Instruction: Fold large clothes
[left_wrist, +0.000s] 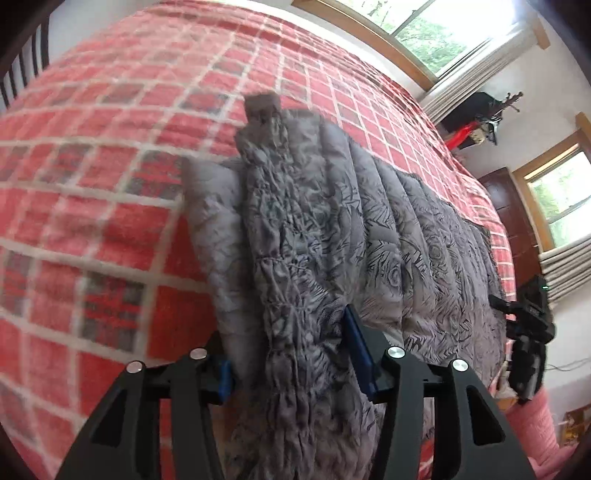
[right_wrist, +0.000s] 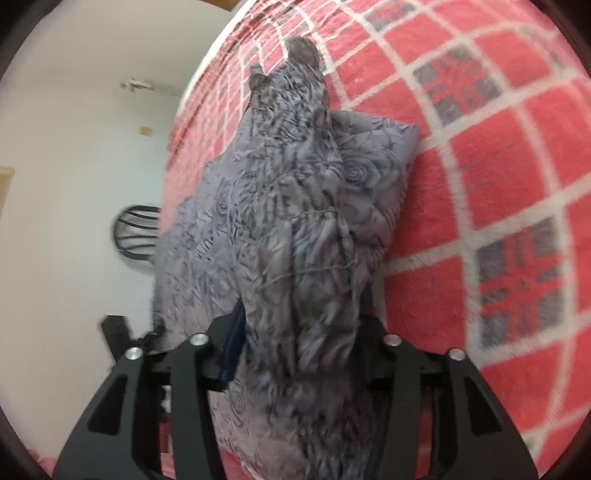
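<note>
Both hand-held grippers clamp bunched folds of a grey rose-print quilted jacket (left_wrist: 388, 229): the left hand-held gripper (left_wrist: 291, 365) and right hand-held gripper (right_wrist: 295, 354) lift it over the red plaid bed (left_wrist: 110, 221).

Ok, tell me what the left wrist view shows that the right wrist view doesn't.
Only the left wrist view shows the windows, the dark wooden door and the right gripper at the garment's far end. Only the right wrist view shows the white wall and a dark chair back. Both show the grey rose-print padded garment bunched between that view's own jaws, over the red checked blanket; the left gripper grips its end.
</note>
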